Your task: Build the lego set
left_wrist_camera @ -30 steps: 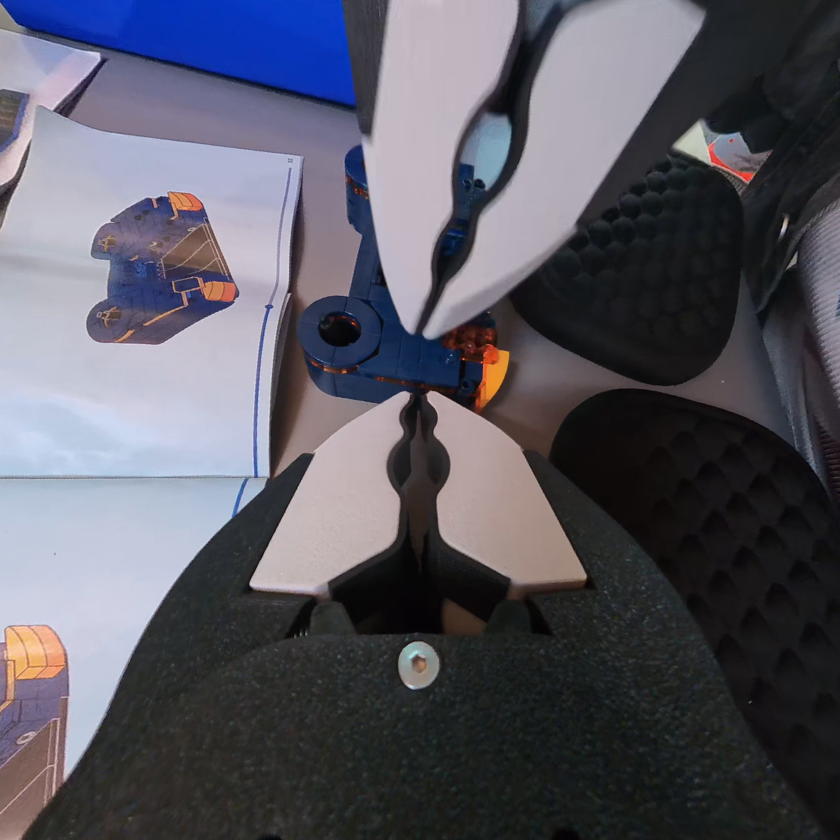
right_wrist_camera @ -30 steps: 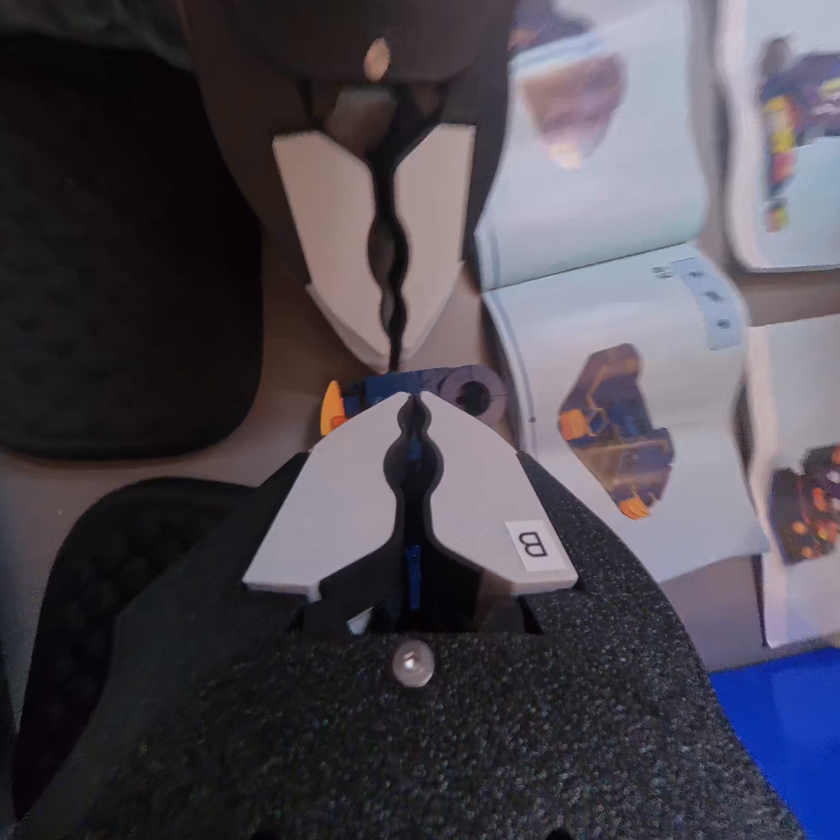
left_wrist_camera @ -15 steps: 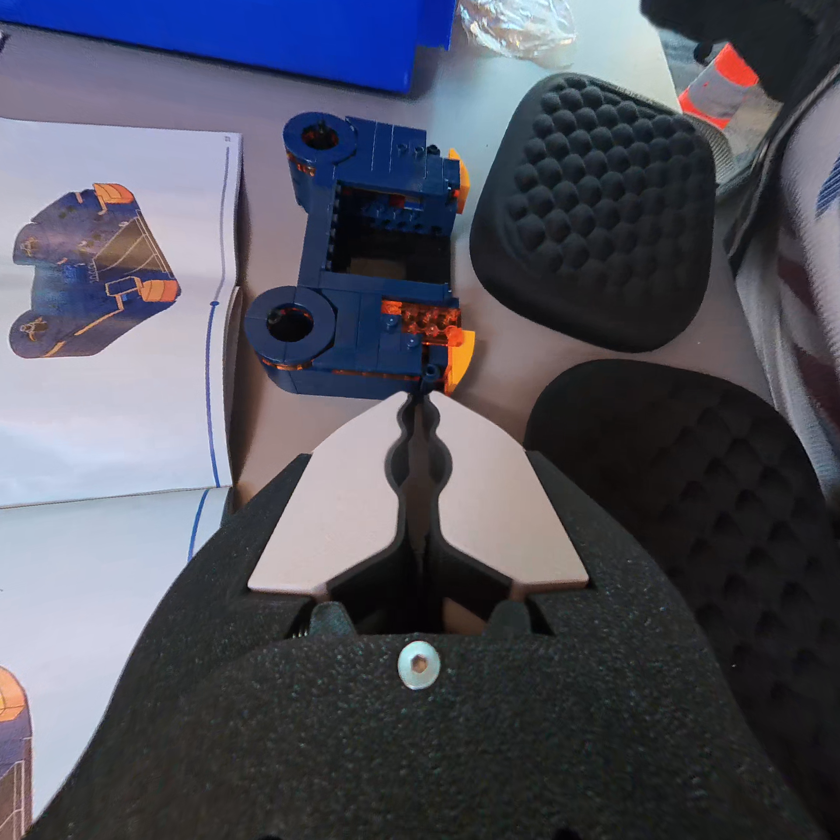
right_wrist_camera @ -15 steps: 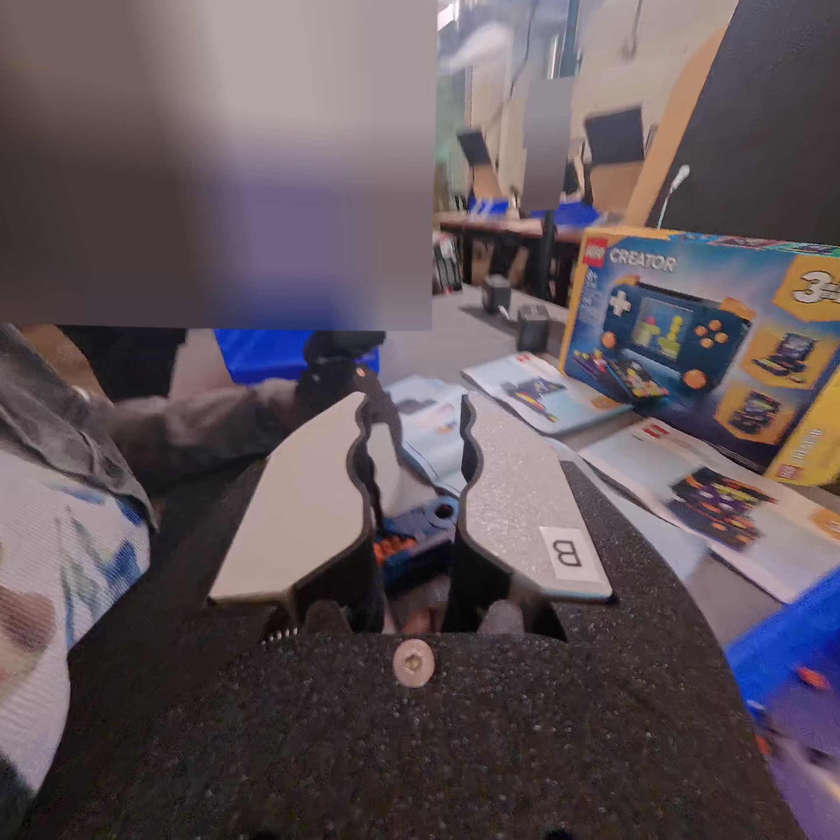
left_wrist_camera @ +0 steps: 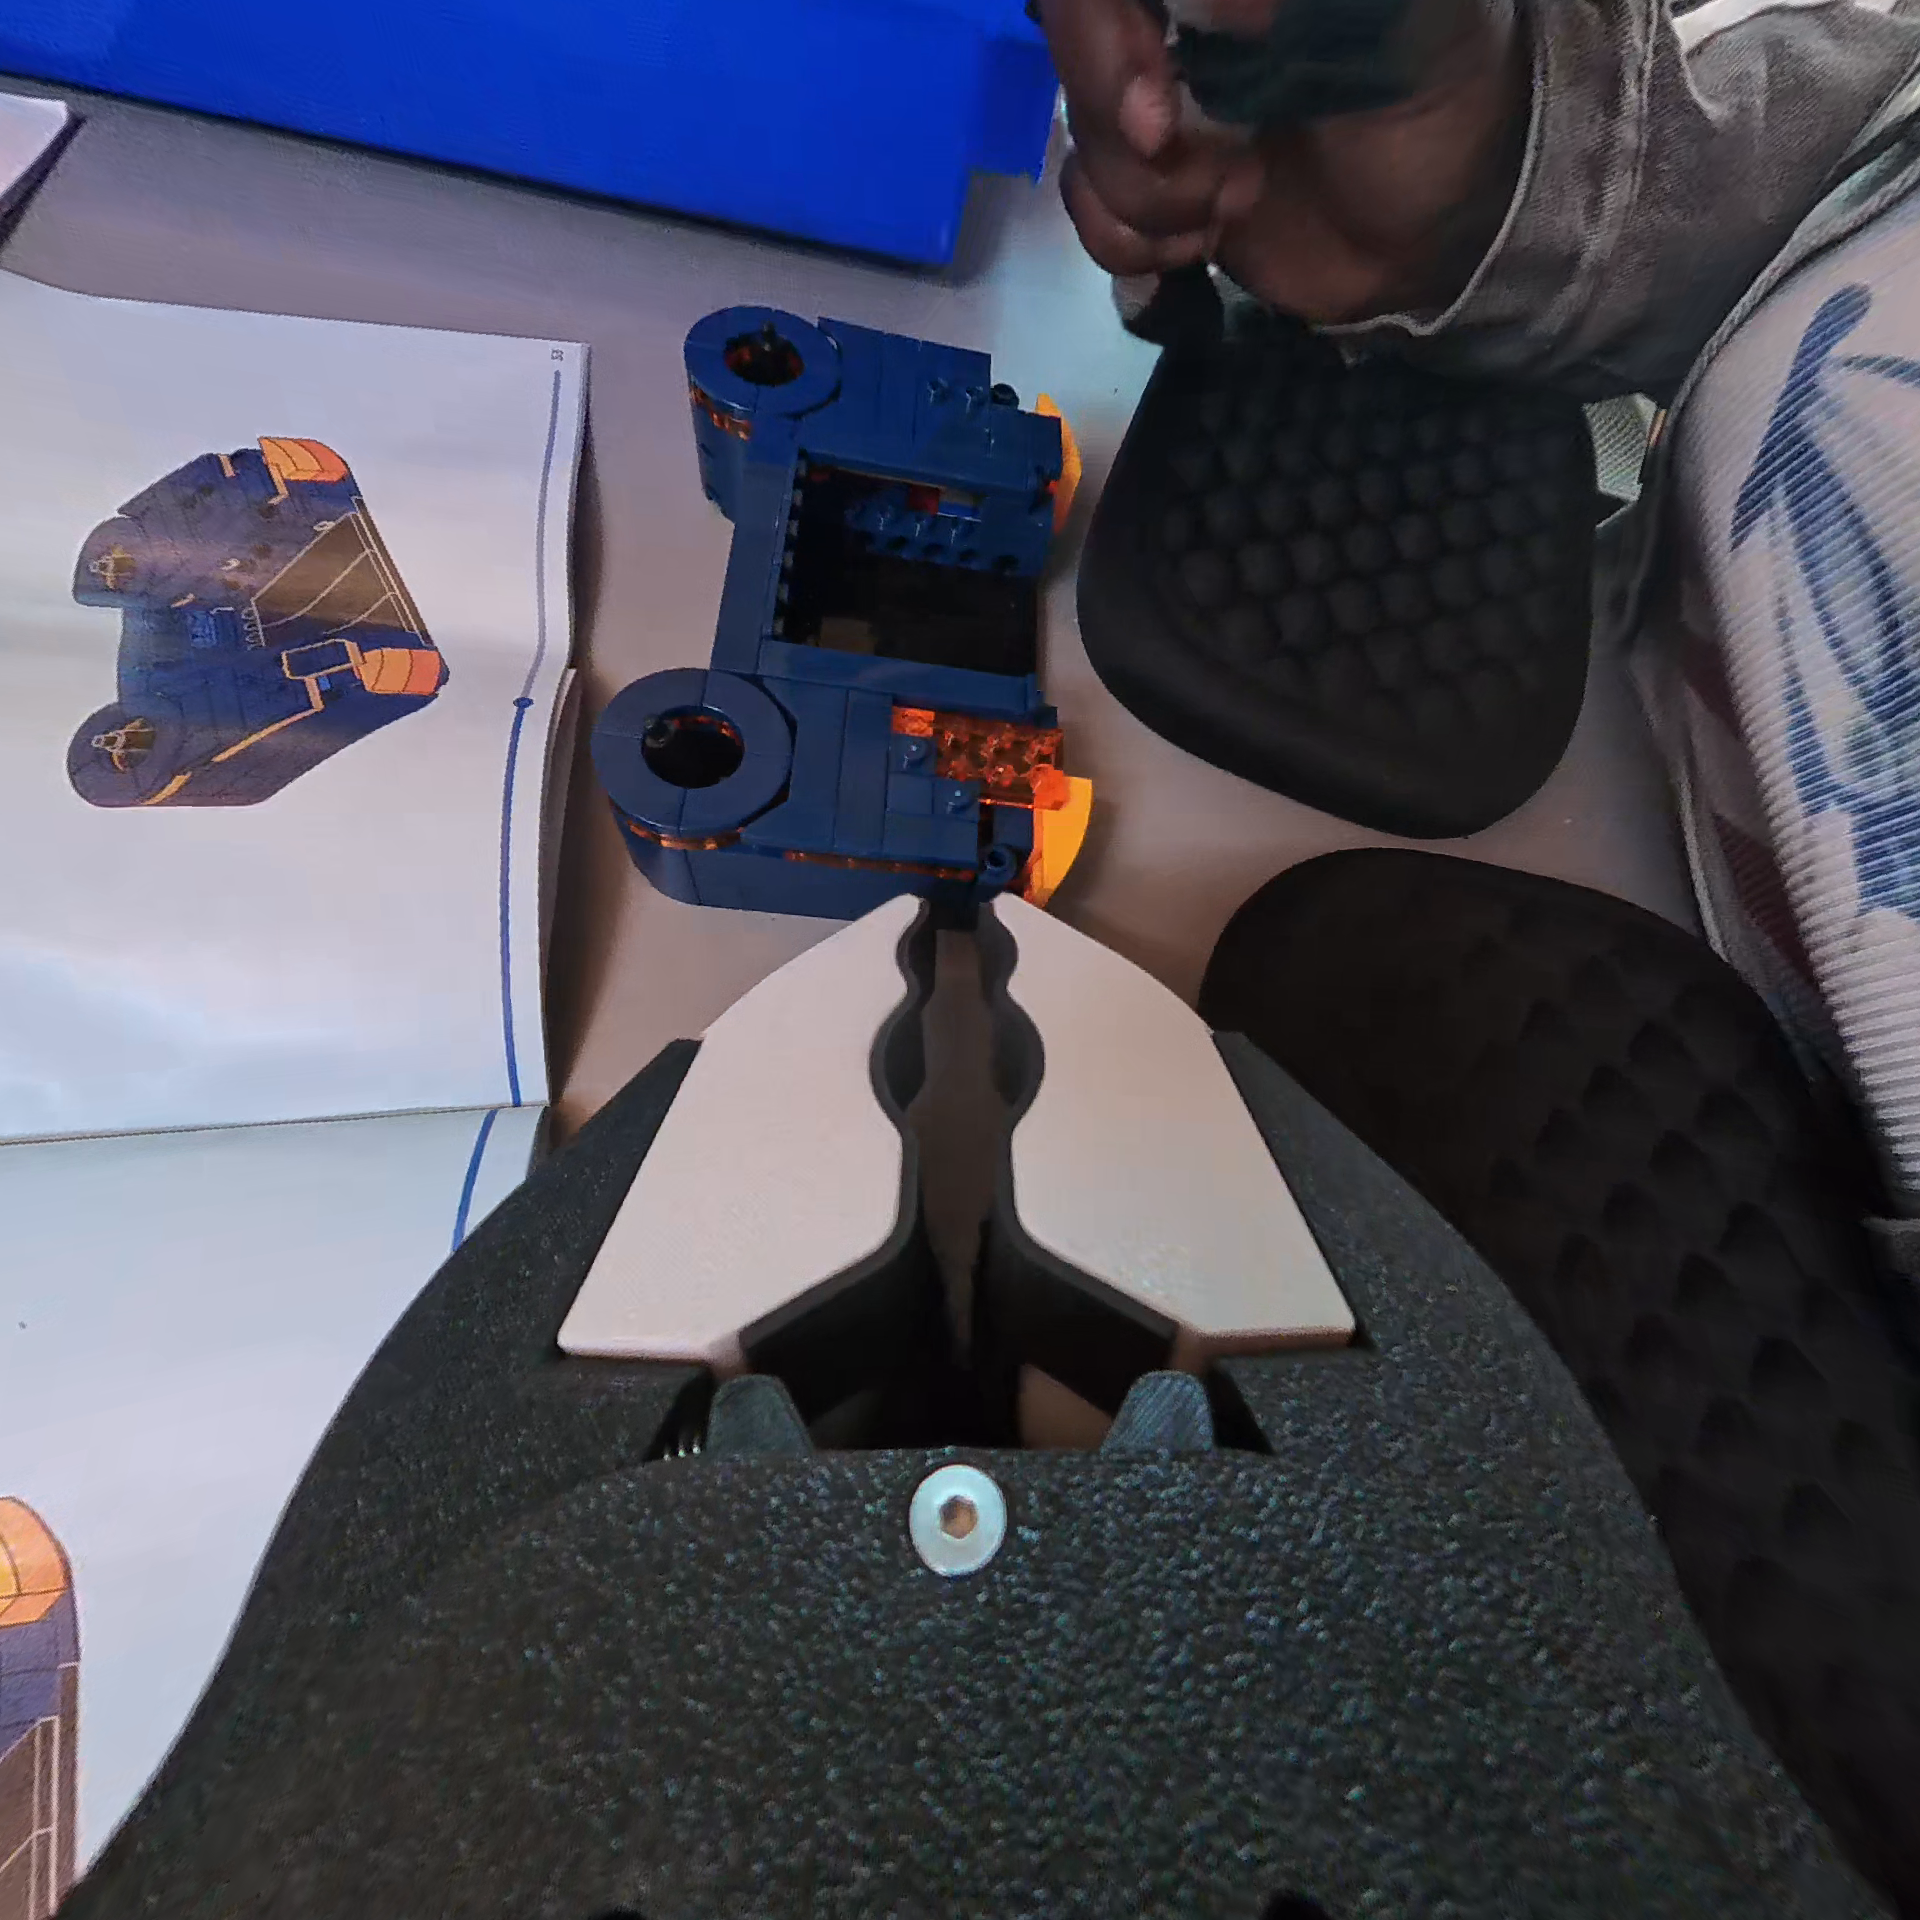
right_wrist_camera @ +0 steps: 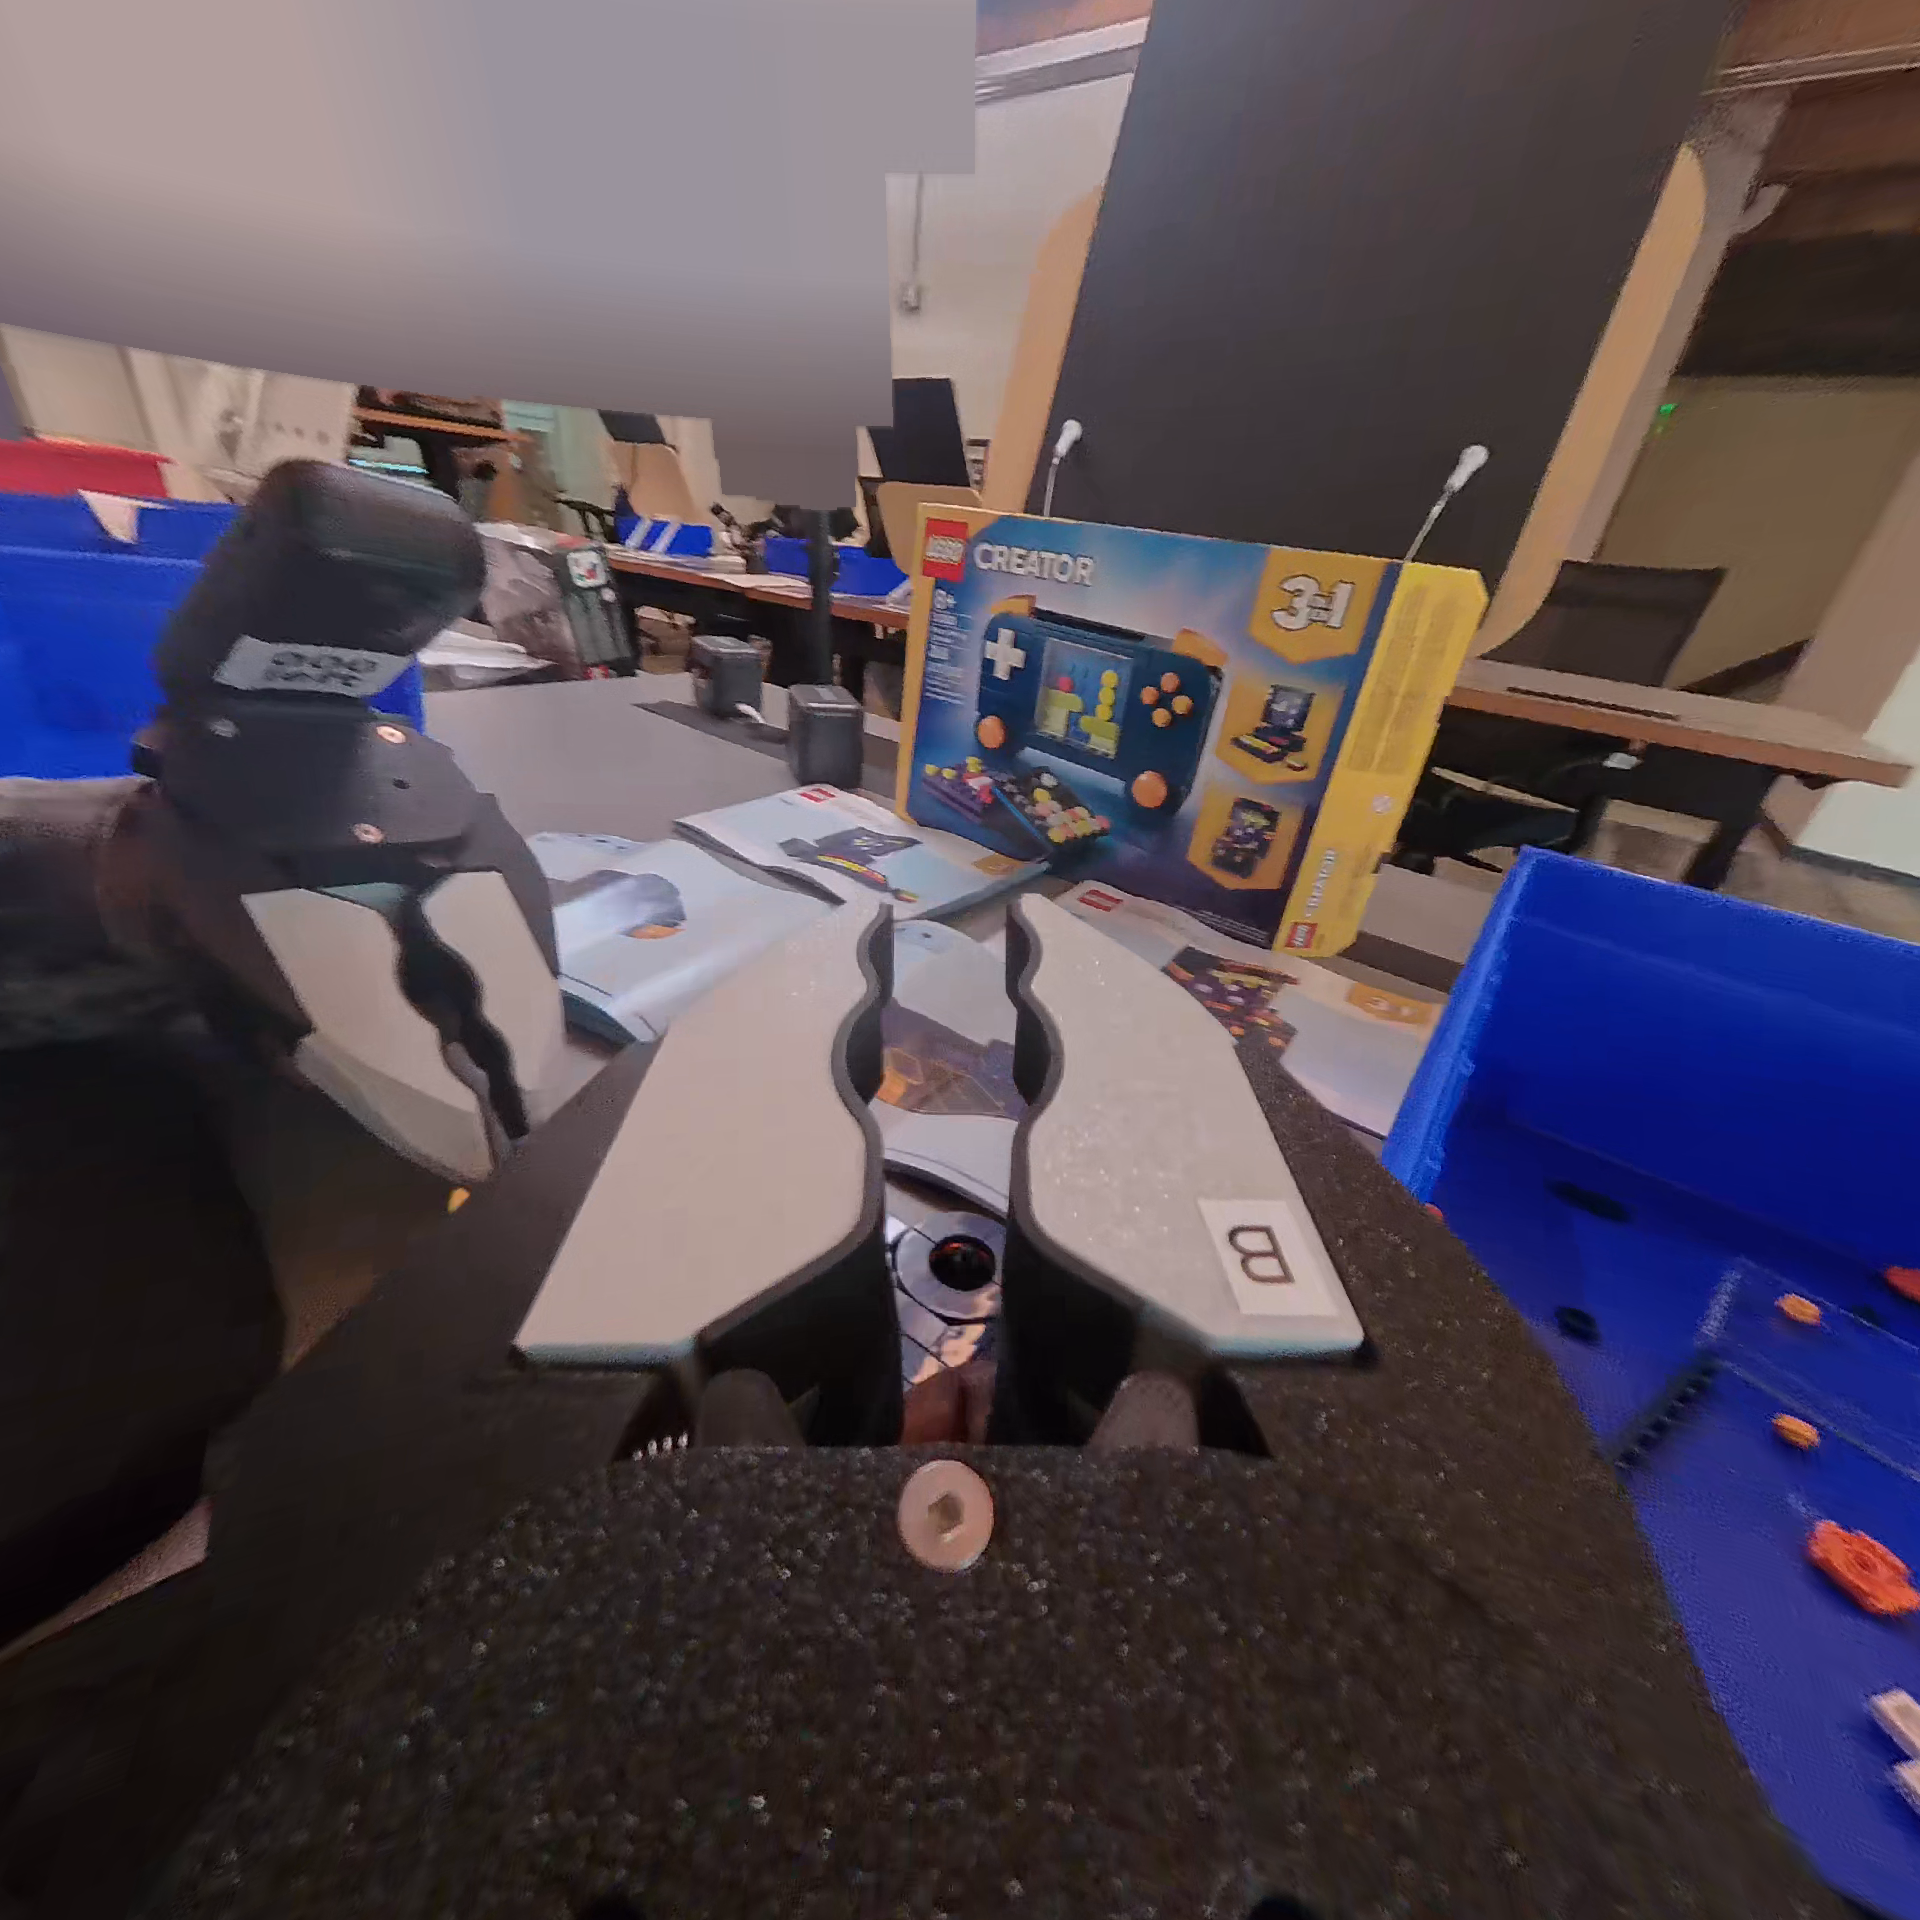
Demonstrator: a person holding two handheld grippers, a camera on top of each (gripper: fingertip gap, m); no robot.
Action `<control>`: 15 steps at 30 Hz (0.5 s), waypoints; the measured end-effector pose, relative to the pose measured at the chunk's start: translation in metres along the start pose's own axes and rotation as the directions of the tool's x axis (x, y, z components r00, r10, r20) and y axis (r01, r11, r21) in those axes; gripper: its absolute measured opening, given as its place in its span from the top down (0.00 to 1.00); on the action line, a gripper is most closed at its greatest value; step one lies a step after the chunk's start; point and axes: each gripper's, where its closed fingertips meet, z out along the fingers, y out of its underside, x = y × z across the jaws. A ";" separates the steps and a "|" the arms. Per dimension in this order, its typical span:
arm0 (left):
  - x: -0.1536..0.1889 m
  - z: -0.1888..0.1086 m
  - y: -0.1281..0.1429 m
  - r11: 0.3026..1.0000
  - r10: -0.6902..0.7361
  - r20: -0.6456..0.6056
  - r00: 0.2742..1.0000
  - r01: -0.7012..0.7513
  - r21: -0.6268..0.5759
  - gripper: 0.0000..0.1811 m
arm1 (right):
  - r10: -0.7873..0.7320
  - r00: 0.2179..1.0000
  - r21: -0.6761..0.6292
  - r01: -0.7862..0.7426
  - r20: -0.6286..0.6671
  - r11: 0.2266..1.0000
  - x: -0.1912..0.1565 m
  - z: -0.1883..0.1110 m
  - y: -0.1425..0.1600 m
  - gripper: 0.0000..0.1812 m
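The dark blue and orange lego model [left_wrist_camera: 831, 748] lies on the grey table, with two ring-shaped ends on its left side. My left gripper [left_wrist_camera: 956, 912] is shut, its tips pinching a small dark part at the model's near edge. It also shows in the right wrist view [right_wrist_camera: 494, 1143], pointing down at the table. My right gripper [right_wrist_camera: 948, 920] is open and empty. It is raised off the table and points level across the room. One ring of the model [right_wrist_camera: 951, 1262] shows low between its fingers.
An open instruction booklet [left_wrist_camera: 270, 727] lies left of the model. Two black padded cushions [left_wrist_camera: 1340, 582] [left_wrist_camera: 1610, 1299] lie to the right. A blue bin [right_wrist_camera: 1621, 1049] with loose orange pieces [right_wrist_camera: 1860, 1569] stands at the right. The lego box [right_wrist_camera: 1174, 727] stands behind more booklets [right_wrist_camera: 821, 847]. A person's hand [left_wrist_camera: 1195, 177] is at the upper right.
My right gripper has let go at the model, opened, and swung up and away from it. My left gripper has stayed shut at the model's near edge.
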 end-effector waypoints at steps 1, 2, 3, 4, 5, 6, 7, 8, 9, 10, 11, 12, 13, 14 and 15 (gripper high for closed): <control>0.001 0.000 0.000 1.000 0.003 -0.001 1.000 -0.003 0.000 0.95 | -0.010 1.000 -0.006 0.010 -0.020 1.000 0.002 0.000 0.002 0.89; 0.001 0.000 0.000 1.000 0.004 -0.001 1.000 -0.004 -0.001 0.94 | -0.017 0.999 -0.007 0.017 -0.036 1.000 0.005 0.000 0.002 0.89; 0.001 0.000 0.001 1.000 0.004 -0.001 1.000 -0.004 -0.006 0.94 | -0.021 0.999 -0.005 0.021 -0.045 1.000 0.006 -0.001 0.002 0.89; 0.001 0.001 0.002 1.000 0.005 -0.003 1.000 -0.005 -0.013 0.94 | -0.024 0.999 -0.004 0.024 -0.046 1.000 0.006 -0.001 0.003 0.89; 0.002 0.001 0.003 1.000 0.008 -0.002 1.000 -0.008 -0.021 0.93 | -0.028 0.999 -0.007 0.028 -0.044 1.000 0.006 0.000 0.003 0.89; 0.002 0.002 0.004 0.999 0.011 -0.001 1.000 -0.011 -0.030 0.93 | -0.034 0.998 -0.010 0.034 -0.045 0.999 0.005 0.000 0.004 0.89; 0.002 0.002 0.004 0.999 0.015 0.000 1.000 -0.015 -0.038 0.93 | -0.037 0.998 -0.012 0.037 -0.044 0.999 0.005 0.001 0.005 0.89; 0.003 0.003 0.005 0.999 0.018 0.000 1.000 -0.018 -0.043 0.93 | -0.037 0.998 -0.015 0.036 -0.043 0.999 0.005 0.001 0.005 0.89; 0.003 0.003 0.005 0.999 0.019 0.000 1.000 -0.019 -0.046 0.93 | -0.035 0.998 -0.018 0.035 -0.045 0.999 0.005 0.001 0.006 0.89; 0.003 0.003 0.005 0.999 0.019 0.000 1.000 -0.019 -0.046 0.93 | -0.033 0.998 -0.025 0.032 -0.049 0.999 0.006 0.002 0.007 0.89; 0.003 0.002 0.005 0.999 0.018 0.000 1.000 -0.018 -0.045 0.93 | -0.034 0.998 -0.039 0.032 -0.055 0.999 0.007 0.002 0.009 0.88; 0.003 0.002 0.005 0.999 0.015 0.000 1.000 -0.015 -0.045 0.92 | -0.041 0.997 -0.055 0.038 -0.060 0.998 0.007 0.003 0.010 0.87; 0.003 0.003 0.005 0.999 0.013 -0.001 1.000 -0.013 -0.046 0.92 | -0.051 0.997 -0.067 0.047 -0.063 0.997 0.007 0.004 0.012 0.86; 0.003 0.003 0.006 0.999 0.013 -0.003 1.000 -0.013 -0.049 0.92 | -0.061 0.996 -0.074 0.056 -0.065 0.996 0.006 0.004 0.013 0.84; 0.004 0.003 0.006 0.999 0.015 -0.006 1.000 -0.015 -0.052 0.92 | -0.067 0.996 -0.079 0.062 -0.066 0.995 0.006 0.004 0.013 0.83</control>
